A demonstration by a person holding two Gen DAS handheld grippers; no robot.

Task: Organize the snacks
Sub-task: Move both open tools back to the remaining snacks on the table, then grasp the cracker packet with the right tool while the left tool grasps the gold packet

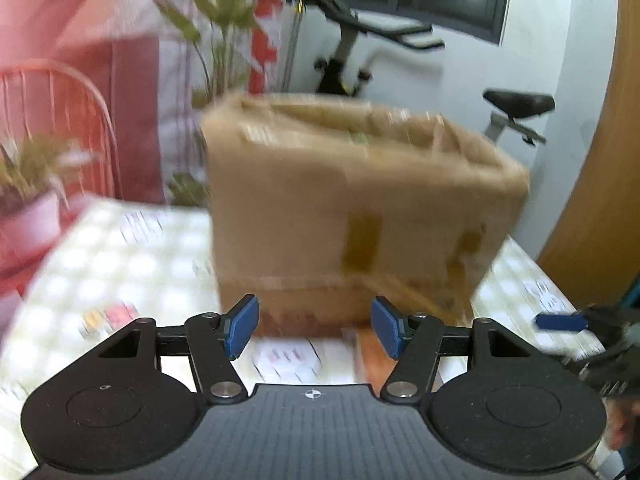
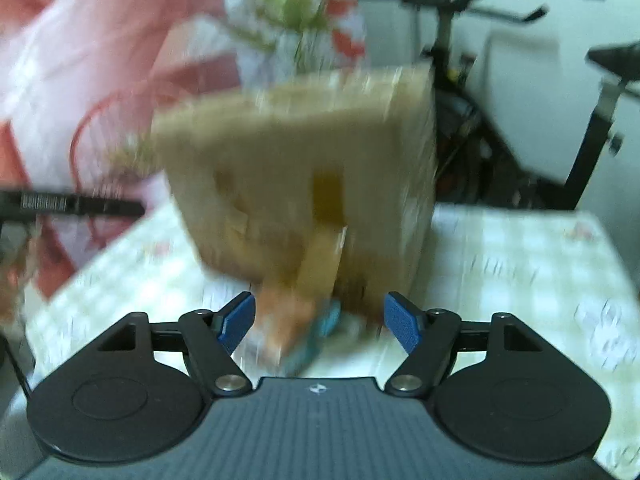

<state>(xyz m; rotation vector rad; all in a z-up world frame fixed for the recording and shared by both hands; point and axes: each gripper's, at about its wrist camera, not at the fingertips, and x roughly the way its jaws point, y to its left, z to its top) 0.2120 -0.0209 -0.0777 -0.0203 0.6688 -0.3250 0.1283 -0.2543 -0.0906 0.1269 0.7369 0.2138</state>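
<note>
- At nine o'clock in the left wrist view a pink pot (image 1: 30, 220) with a grassy plant sits at the table's far left edge, in front of a red wire chair (image 1: 60, 92).
- The checked tablecloth (image 1: 112, 256) runs across the lower half of the view; everything on it is blurred.
- The left gripper (image 1: 315, 327) has its jaws spread wide with nothing between them, pointing at twelve o'clock toward the cardboard box (image 1: 352, 216).
- The box stands upright on the cloth, its top flaps open.
- An orange snack pack (image 1: 370, 354) lies on the cloth just in front of the box, near the left gripper's right finger.
- At three o'clock in that view the right gripper's blue pad shows at the frame edge.
- In the right wrist view the right gripper (image 2: 319, 322) is also wide open and empty, the orange-and-teal snack pack (image 2: 292, 328) lying between its fingers at the foot of the box (image 2: 296, 184).
- An exercise bike (image 1: 404, 60) stands behind the table at one o'clock.
</note>
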